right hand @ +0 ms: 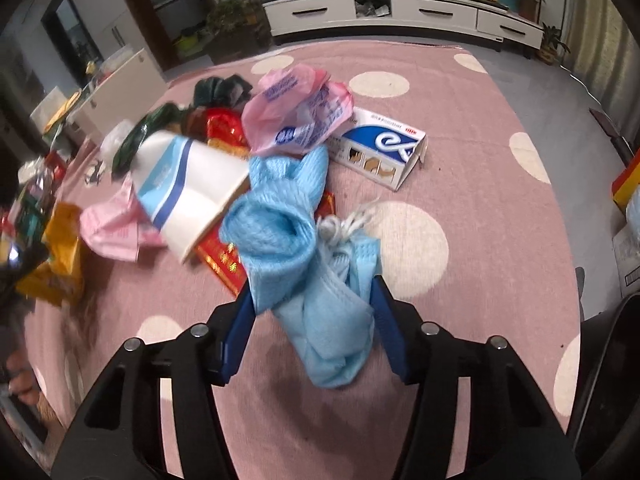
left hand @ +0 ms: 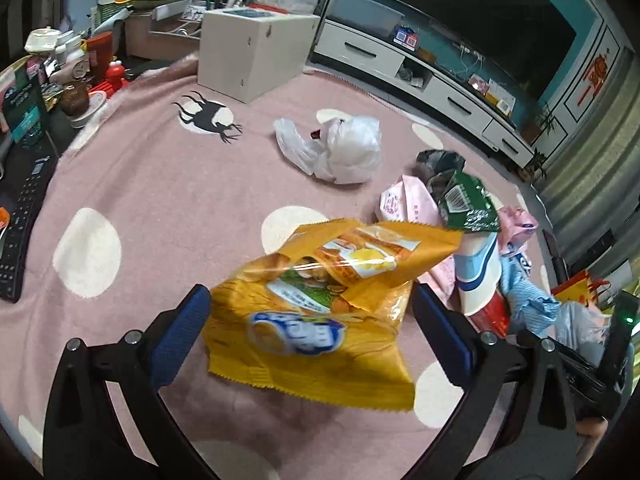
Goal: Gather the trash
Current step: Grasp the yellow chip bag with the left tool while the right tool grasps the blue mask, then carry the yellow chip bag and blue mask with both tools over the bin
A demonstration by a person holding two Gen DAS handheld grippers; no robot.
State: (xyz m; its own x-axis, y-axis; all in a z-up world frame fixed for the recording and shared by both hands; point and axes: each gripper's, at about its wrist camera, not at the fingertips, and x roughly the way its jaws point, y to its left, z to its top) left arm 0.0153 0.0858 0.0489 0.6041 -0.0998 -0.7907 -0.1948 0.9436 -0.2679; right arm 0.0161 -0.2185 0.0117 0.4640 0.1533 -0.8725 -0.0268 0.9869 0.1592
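Note:
A crumpled yellow snack bag (left hand: 320, 320) fills the gap between the blue pads of my left gripper (left hand: 310, 296). Both pad tips touch its sides, and a shadow lies under it on the pink carpet. My right gripper (right hand: 314, 296) has its pads against a bundle of blue face masks (right hand: 320, 320) with white ear loops. The rest of the trash lies in a heap just beyond: a tipped paper cup (right hand: 188, 192), blurred, a pink plastic bag (right hand: 296, 108), a red packet (right hand: 224, 256) and an open blue-and-white carton (right hand: 380, 148). The yellow bag (right hand: 60, 256) shows at the right wrist view's left edge.
A white plastic bag (left hand: 340, 148) lies apart on the pink dotted carpet (left hand: 160, 184), and a green wrapper (left hand: 468, 204) tops the heap. Behind stand a white box (left hand: 256, 52) and a low TV cabinet (left hand: 400, 64). Cluttered items and a keyboard (left hand: 20, 232) line the left edge.

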